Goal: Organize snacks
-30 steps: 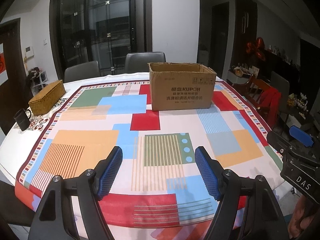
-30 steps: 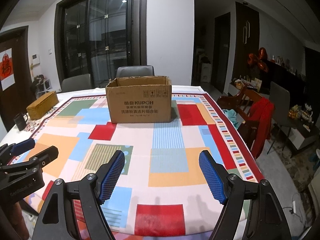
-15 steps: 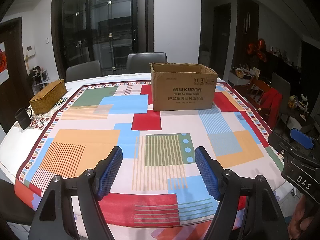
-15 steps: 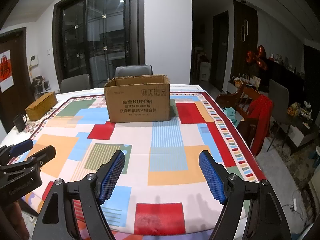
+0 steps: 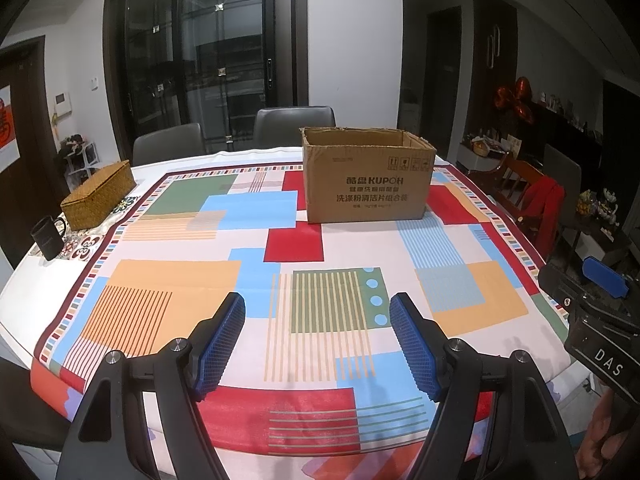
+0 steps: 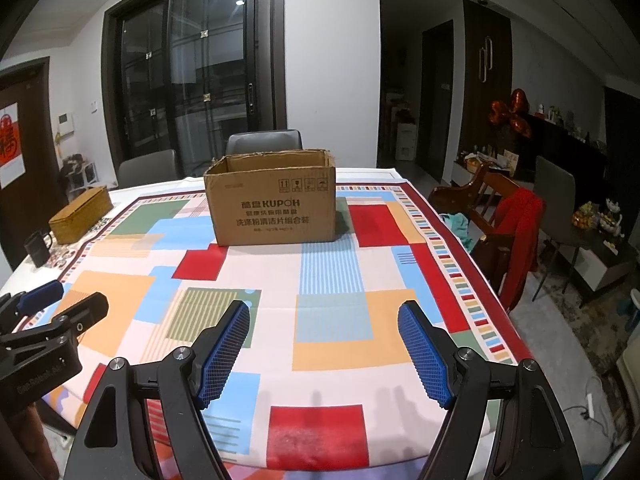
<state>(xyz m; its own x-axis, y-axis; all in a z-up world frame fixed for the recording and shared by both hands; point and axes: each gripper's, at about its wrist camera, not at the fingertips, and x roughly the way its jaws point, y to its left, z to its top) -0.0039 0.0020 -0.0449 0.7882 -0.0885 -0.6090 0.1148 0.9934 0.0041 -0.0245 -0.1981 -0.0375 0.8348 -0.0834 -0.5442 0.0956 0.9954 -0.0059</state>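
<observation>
The box [image 5: 368, 178] is matt brown cardboard. The tablecloth [image 5: 280, 280] is smooth printed cloth. The basket [image 5: 98, 194] looks roughly woven.

left gripper [image 5: 318, 336] level, blue pads spread wide, nothing between; right gripper [image 6: 324, 346] alongside, likewise spread, nothing held

Bright ceiling light, sharp focus, fisheye-warped edges.
</observation>
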